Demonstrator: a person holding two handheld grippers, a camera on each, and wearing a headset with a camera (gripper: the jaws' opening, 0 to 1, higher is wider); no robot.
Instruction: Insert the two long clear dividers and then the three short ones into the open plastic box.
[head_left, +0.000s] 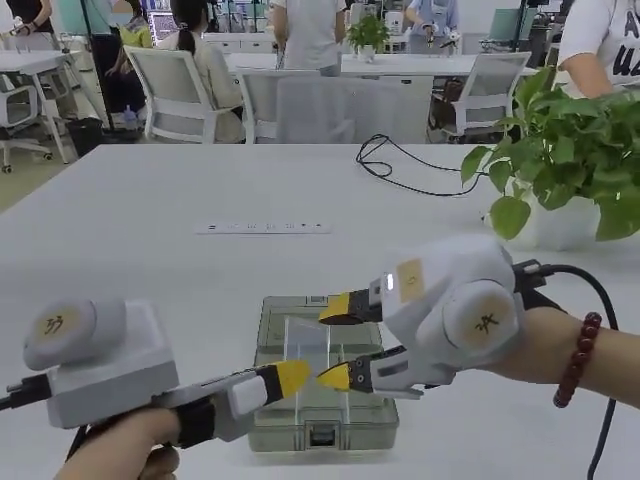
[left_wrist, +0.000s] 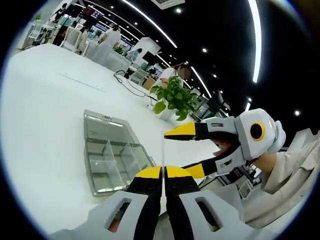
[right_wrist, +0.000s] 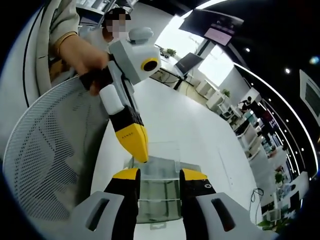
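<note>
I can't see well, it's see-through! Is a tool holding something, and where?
The left tool pinches a clear divider by its edge; the right tool is open.

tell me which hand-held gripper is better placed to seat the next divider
Left, probably. The left hand-held gripper is shut on a clear divider over the open box; the right hand-held gripper is open and holds nothing.

Open-plan office: white desks (head_left: 400, 64), office chairs (head_left: 180, 85), monitor (right_wrist: 222, 34), potted plant (head_left: 575, 160), strip lights (left_wrist: 256, 40).
</note>
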